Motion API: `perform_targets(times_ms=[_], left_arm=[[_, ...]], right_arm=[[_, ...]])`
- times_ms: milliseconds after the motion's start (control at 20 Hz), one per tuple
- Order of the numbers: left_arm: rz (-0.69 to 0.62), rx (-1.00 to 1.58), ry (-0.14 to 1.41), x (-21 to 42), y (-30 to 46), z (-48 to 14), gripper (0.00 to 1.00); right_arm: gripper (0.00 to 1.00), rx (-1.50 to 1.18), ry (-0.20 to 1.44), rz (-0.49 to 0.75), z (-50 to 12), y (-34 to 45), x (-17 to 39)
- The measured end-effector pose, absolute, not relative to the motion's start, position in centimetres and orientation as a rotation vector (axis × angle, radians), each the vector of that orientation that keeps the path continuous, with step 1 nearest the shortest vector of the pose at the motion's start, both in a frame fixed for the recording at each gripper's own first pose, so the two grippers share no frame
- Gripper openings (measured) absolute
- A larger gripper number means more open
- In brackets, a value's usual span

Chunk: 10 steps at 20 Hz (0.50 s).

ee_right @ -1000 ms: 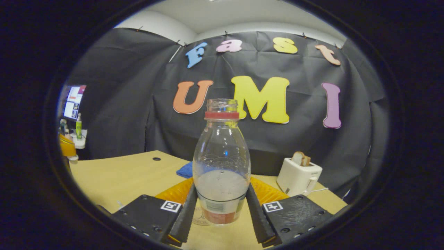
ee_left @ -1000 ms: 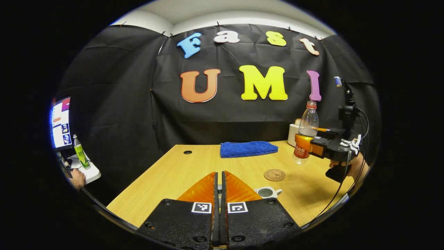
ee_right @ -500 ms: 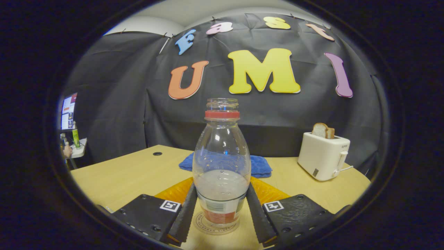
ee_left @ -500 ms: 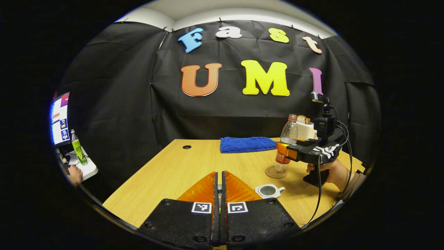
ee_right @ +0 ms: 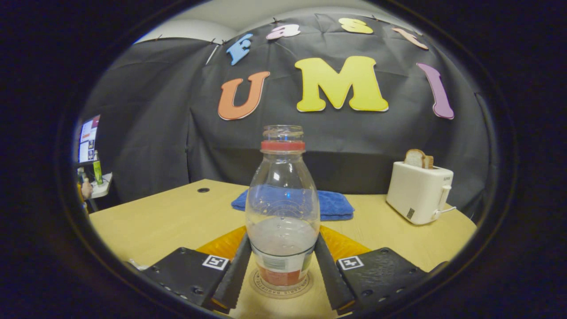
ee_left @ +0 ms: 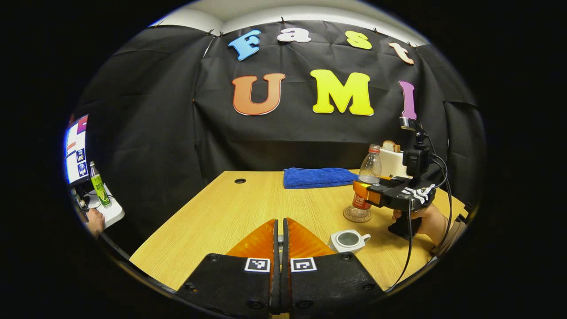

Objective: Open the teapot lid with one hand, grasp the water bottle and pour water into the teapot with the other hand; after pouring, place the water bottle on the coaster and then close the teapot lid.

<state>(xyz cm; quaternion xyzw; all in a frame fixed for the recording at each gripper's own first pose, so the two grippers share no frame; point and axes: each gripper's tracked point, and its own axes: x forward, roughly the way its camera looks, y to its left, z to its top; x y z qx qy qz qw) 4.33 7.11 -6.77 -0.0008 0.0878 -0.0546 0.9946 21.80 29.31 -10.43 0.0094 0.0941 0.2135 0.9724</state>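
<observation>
Desk scene: my right gripper [ee_right: 283,277] fingers pinch the upright bottle [ee_right: 282,212] standing on the coaster [ee_right: 281,285]; left gripper [ee_left: 279,248] fingers pressed together beside the open teapot [ee_left: 348,240].

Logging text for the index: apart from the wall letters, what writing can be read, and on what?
Label on the water bottle: too blurred to read.
Lettering round the coaster: too small to read.
Mark on the toaster: too small to read.
Nothing can be quoted.

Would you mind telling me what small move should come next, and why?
Probably open the right gripper: the clear plastic water bottle stands upright on the round brown coaster, both fingers pressing it, while the small white teapot sits lidless.
</observation>
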Motion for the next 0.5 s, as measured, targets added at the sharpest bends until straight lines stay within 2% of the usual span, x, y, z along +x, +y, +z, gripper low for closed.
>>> perform_targets(times_ms=[50, 100, 200, 500], left_arm=[[-0.114, 0.001, 0.175, 4.4, 7.0, -6.8, 0.03], [-0.118, 0.001, 0.174, 4.3, 6.8, -6.8, 0.03], [-0.12, 0.003, 0.173, 4.4, 6.7, -6.8, 0.03], [-0.128, -0.006, 0.164, 4.5, 6.2, -6.6, 0.03]], right_arm=[[0.75, 0.017, 0.188, 0.433, -10.4, 29.3, 21.8], [0.8, 0.026, 0.182, 0.441, -10.2, 29.4, 21.8], [0.96, 0.037, 0.172, 0.453, -9.7, 29.5, 21.4], [0.98, 0.035, 0.093, 0.435, -6.4, 27.6, 20.1]])
